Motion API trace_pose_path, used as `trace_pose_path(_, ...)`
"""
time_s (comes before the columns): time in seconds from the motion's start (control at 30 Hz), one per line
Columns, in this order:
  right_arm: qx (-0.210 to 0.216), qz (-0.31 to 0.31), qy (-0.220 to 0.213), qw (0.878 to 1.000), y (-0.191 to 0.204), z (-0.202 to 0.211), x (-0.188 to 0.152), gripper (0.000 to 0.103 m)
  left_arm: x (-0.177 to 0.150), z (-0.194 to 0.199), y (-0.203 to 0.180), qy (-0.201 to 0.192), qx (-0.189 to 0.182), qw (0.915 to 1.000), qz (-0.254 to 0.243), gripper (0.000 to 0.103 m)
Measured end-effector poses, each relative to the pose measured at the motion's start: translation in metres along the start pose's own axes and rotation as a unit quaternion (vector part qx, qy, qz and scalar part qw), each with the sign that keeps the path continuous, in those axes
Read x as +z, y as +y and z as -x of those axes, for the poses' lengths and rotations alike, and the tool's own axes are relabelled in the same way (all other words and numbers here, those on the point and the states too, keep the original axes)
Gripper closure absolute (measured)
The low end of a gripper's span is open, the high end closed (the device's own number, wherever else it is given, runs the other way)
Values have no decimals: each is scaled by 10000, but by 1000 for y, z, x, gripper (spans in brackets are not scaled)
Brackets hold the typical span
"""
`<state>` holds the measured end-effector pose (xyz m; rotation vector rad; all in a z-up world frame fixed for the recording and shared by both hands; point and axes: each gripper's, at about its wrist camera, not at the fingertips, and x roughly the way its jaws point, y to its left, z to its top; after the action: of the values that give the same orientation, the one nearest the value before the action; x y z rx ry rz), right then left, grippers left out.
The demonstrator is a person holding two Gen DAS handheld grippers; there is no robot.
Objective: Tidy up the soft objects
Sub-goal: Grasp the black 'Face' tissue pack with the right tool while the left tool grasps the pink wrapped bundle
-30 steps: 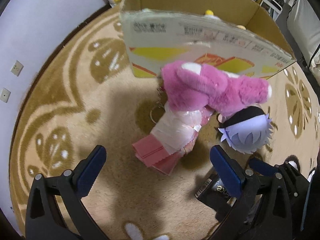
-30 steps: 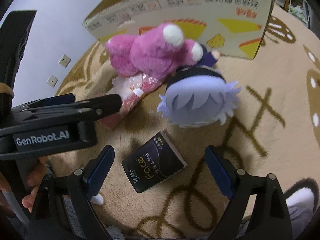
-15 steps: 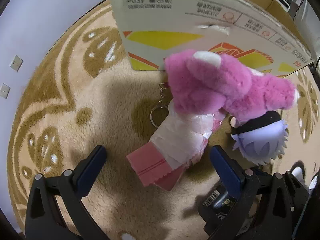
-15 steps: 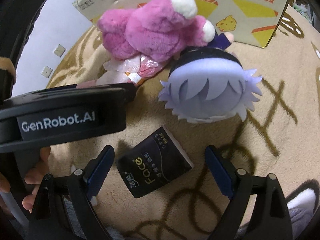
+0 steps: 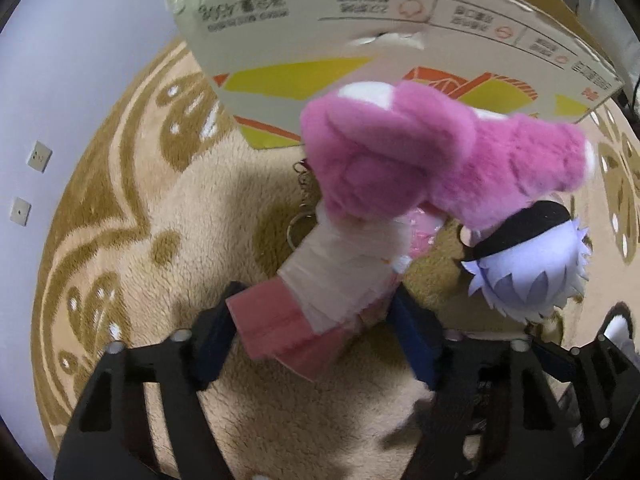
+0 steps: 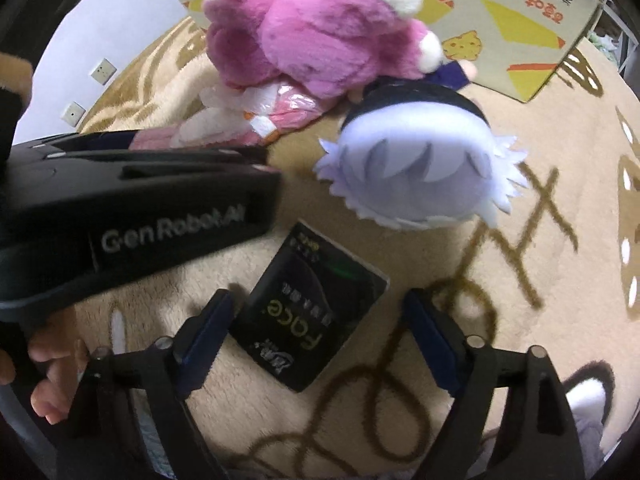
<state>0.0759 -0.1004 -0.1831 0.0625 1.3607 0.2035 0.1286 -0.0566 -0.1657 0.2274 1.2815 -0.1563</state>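
A pink packet in clear wrap [image 5: 320, 300] lies on the beige rug, its far end under a pink plush toy [image 5: 420, 164]. My left gripper [image 5: 316, 332] is open with its fingers on either side of the packet's near end. A plush head with pale lilac hair [image 5: 528, 268] lies to the right. In the right wrist view the pink plush [image 6: 320, 28] and the lilac head [image 6: 420, 168] lie ahead, and a black tissue pack [image 6: 308, 308] lies between the fingers of my open right gripper [image 6: 320, 336].
A large cardboard box [image 5: 400, 40] stands open-topped just behind the toys; it also shows in the right wrist view [image 6: 520, 20]. A key ring on a chain [image 5: 300, 216] lies beside the packet. The left gripper's body [image 6: 132, 216] fills the left of the right wrist view. A wall with sockets [image 5: 40, 156] is on the left.
My left gripper has moved forward and down so its fingers now straddle the pink packet. My right gripper has moved forward so the black tissue pack lies between its fingers.
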Motion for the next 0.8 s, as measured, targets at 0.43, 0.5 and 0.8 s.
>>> trace_pose_path(0.43, 126, -505, -164, 9985, -18, 9, 1, 53, -8, 30, -9, -212, -172, 9994, -221, 45)
trace_pose_path(0.5, 153, -512, -194, 9984, -21, 11, 0, 53, -8, 34, -11, -258, -203, 9992, -233, 46)
trace_pose_path(0.8, 319, -595, -374, 9970, -30, 24, 3, 53, -17, 72, -14, -750, -505, 9958, -146, 55)
